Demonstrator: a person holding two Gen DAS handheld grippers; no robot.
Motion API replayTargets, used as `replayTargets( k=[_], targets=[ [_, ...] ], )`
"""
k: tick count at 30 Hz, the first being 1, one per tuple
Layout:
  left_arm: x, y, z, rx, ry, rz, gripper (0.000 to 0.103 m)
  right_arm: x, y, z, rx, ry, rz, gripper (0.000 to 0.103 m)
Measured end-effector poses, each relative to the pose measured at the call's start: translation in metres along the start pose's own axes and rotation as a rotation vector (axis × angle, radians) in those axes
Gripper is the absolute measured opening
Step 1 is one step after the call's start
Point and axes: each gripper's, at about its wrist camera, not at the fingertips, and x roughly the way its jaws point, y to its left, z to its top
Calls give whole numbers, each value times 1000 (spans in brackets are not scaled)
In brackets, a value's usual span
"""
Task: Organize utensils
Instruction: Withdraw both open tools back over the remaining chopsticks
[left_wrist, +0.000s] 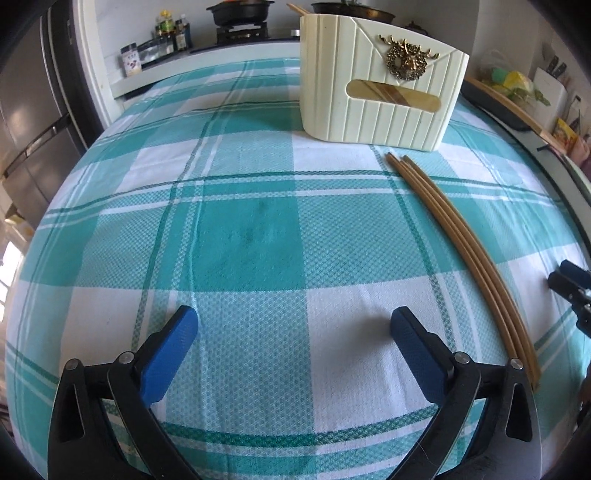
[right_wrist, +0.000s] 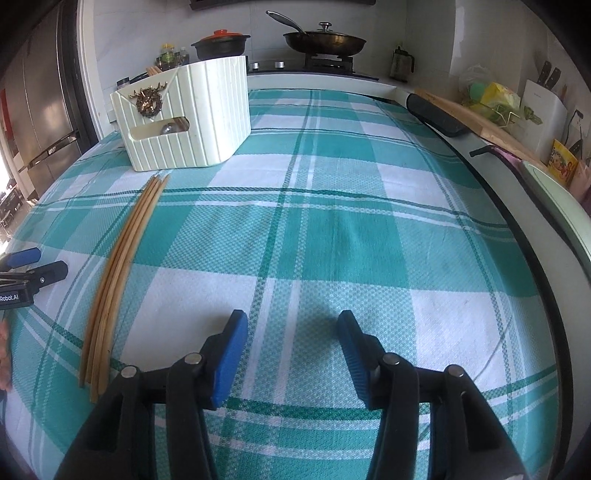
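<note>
**Chopsticks loose on the checked cloth**

Chopsticks (left_wrist: 465, 236) lie bundled on the teal-and-white tablecloth (left_wrist: 243, 236), tips just short of the cream holder (left_wrist: 380, 92) at the far side — more sticks show inside it. Left gripper (left_wrist: 293, 325) spread wide, empty, left of the bundle. Right gripper (right_wrist: 293, 328) half-spread, nothing between its pads — right of the bundle.

A home kitchen: a frying pan (right_wrist: 324, 41) and clay pot (right_wrist: 221, 44) are sitting on the gas stove (right_wrist: 328, 62) at top centre, a steel fridge (right_wrist: 40, 110) standing at left.
</note>
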Motion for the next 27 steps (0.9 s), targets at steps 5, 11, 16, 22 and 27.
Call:
replayTargets(
  k=[5, 11, 16, 22, 27],
  targets=[
    [0, 0, 0, 0, 0, 0, 103, 1, 0, 0, -2, 0, -3, 52],
    [-1, 0, 0, -2, -1, 0, 103, 1, 0, 0, -2, 0, -2, 52],
    [-10, -3, 5, -88, -16, -66, 102, 1, 0, 0, -2, 0, -3, 52],
    [-14, -48, 20, -85, -10, -159, 102, 1, 0, 0, -2, 0, -2, 52],
    [0, -76, 21, -29, 2, -74, 102, 1, 0, 0, -2, 0, -2, 52]
  ],
)
